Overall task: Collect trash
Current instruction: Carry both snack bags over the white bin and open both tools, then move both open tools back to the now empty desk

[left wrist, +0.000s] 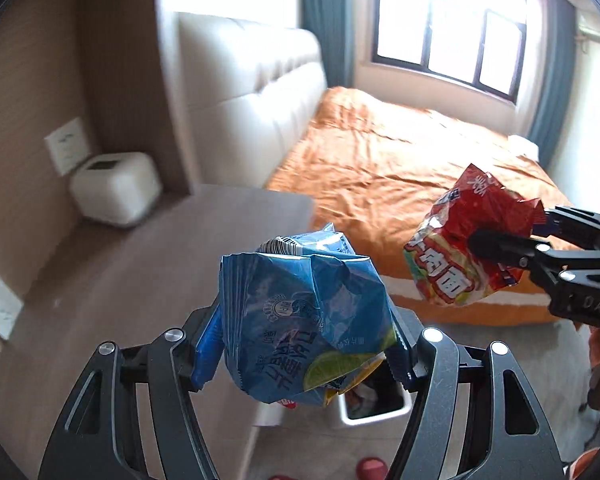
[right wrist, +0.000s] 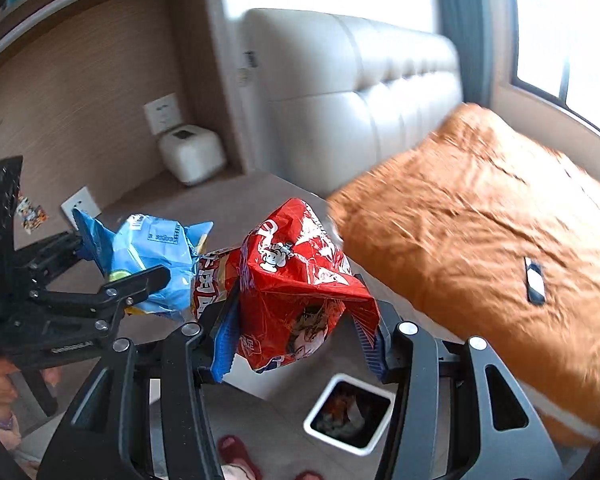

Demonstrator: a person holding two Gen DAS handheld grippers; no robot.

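Observation:
My left gripper (left wrist: 304,356) is shut on a crumpled blue snack bag (left wrist: 300,312) and holds it in the air; the bag also shows in the right wrist view (right wrist: 152,256). My right gripper (right wrist: 300,344) is shut on a crumpled red noodle packet (right wrist: 300,280), also held in the air; from the left wrist view the packet (left wrist: 460,248) hangs at the right. A white-rimmed trash bin (right wrist: 350,414) with trash inside stands on the floor below both grippers; in the left wrist view the bin (left wrist: 376,404) is partly hidden behind the blue bag.
A brown bedside table (left wrist: 160,264) carries a white box-shaped device (left wrist: 116,188). A bed with an orange cover (right wrist: 500,232) and a cream headboard (right wrist: 360,92) lies to the right, with a dark phone-like object (right wrist: 535,280) on it. Red slippers (right wrist: 236,454) lie on the floor.

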